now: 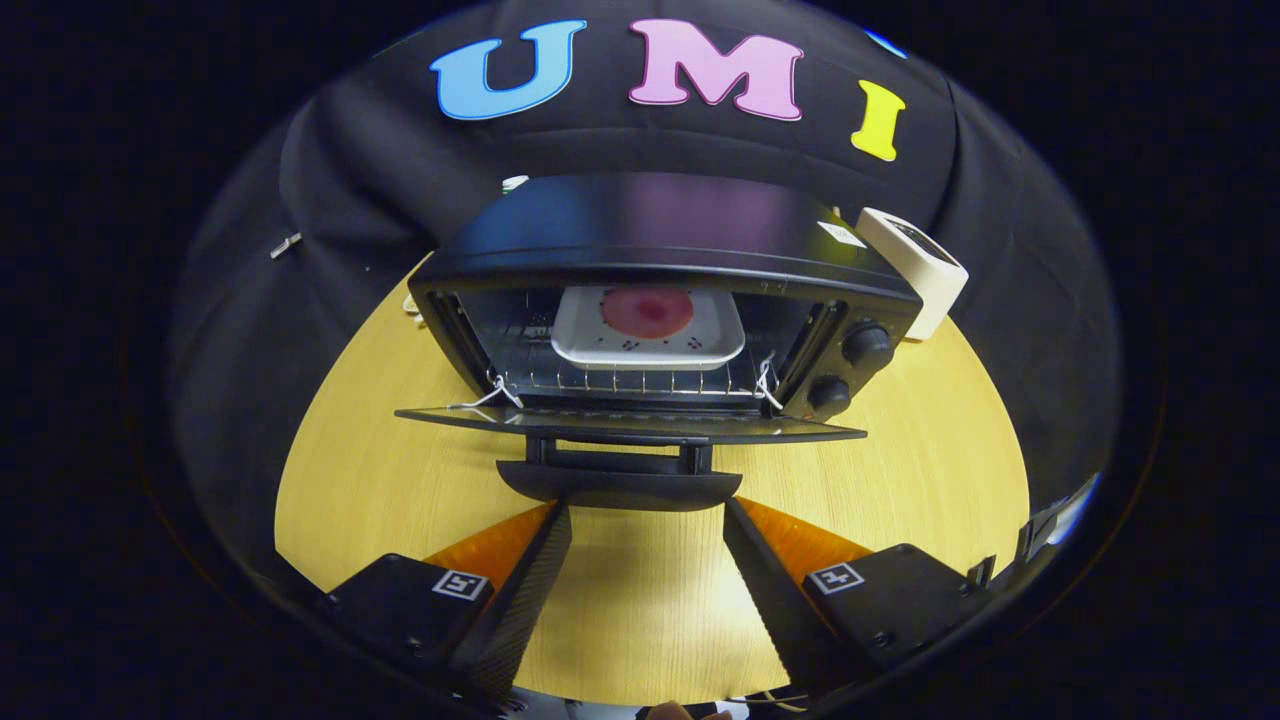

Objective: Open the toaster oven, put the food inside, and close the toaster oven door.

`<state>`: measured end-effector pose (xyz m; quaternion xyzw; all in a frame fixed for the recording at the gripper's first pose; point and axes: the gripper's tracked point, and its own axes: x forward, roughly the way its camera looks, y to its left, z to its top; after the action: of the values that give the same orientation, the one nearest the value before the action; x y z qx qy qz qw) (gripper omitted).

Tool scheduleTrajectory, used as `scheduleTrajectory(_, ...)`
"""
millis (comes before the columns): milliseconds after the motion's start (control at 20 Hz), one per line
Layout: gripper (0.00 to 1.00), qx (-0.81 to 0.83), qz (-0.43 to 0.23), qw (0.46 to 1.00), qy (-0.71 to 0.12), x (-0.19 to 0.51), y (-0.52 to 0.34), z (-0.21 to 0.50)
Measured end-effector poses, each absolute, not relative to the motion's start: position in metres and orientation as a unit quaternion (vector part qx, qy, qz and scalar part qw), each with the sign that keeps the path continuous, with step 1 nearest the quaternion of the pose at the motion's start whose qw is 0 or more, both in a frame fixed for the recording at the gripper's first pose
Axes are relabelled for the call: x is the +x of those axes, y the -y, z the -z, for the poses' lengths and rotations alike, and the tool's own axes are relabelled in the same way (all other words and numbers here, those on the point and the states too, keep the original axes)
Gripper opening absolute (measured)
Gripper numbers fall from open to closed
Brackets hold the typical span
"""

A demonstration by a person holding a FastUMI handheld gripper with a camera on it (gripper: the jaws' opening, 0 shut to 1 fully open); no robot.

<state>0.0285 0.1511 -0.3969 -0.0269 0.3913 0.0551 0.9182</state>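
Pale wooden tabletop (880, 470), black-draped booth: black toaster oven (660, 250) at centre frame, its glass drop-down door (630, 425) lying open and flat.

On the wire rack (620, 380) inside sits a white square tray (648, 340) carrying a round red slice of food (647, 312). The gripper (647, 515) at lower centre is spread wide and holds nothing, its tips just short of the door's black bar handle (620, 483). The door looks rigid, hinged and light enough to swing, though the glass wants gentle treatment; that handle, or the door's front lip, seems the natural place to lift from below. A white box (915, 265) stands at upper right beside the oven.
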Motion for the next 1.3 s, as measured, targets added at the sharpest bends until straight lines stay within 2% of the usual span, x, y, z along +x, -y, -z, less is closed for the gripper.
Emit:
scheduleTrajectory(750,1.0,-0.037,-0.077,0.952,-0.293,0.03,-0.132,0.337)
scheduleTrajectory(1300,0.99,0.001,-0.076,0.976,-0.203,0.051,-0.084,0.23)
